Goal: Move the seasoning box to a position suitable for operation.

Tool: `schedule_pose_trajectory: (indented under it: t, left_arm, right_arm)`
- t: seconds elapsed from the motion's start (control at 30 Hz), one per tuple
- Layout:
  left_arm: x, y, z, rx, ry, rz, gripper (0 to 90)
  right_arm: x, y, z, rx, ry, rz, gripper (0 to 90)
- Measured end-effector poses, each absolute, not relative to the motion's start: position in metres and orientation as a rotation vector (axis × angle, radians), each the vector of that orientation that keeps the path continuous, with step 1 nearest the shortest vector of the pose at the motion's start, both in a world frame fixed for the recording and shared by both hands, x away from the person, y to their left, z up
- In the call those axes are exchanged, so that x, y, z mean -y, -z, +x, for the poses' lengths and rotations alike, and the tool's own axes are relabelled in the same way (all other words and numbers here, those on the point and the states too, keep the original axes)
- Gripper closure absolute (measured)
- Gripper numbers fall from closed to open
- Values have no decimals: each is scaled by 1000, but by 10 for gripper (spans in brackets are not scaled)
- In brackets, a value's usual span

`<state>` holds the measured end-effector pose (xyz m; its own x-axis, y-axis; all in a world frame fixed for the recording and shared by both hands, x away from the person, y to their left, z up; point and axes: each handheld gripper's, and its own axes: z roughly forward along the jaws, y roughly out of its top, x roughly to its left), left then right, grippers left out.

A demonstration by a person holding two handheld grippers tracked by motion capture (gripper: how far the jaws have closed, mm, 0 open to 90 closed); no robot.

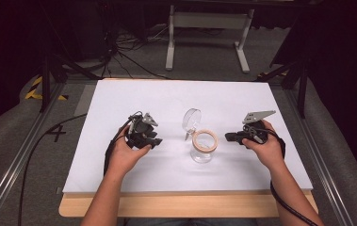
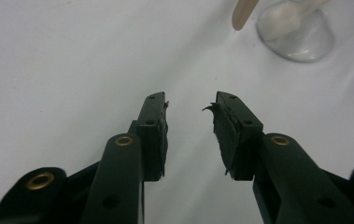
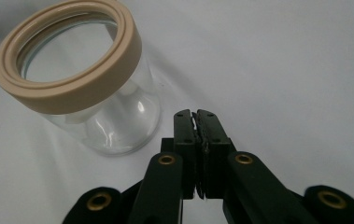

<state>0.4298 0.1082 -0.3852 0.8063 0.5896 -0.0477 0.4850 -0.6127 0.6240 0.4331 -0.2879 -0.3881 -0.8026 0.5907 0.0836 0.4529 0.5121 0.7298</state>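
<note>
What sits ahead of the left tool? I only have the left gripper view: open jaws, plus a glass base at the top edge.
Observer: That base belongs to a clear glass jar with a beige ring around its mouth, standing upright.
Operator: Is its lid on?
Observer: No. In the high view the round glass lid is swung open behind the mouth, standing on edge.
Operator: Where is the right tool?
Observer: The right tool lies on the jar's other side with its jaws closed, holding nothing and not touching the glass.
</note>
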Motion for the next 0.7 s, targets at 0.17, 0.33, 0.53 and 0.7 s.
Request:
schedule_pose_trajectory:
  t: [0.17,0.33,0.53,0.7]
  left_arm:
    - [-113,378,427,-799,-210,2313,682]
    - [-115,375,426,-800,-200,2316,676]
    - [-117,372,424,-800,-192,2303,667]
    - [-116,366,421,-792,-193,2311,667]
  right_arm:
    - [289,388,434,-2582,-1162,895,888]
    - [288,388,433,-2583,-1162,891,892]
    - [285,389,432,-2596,-1165,888,893]
    - [283,391,434,-2596,-1184,889,894]
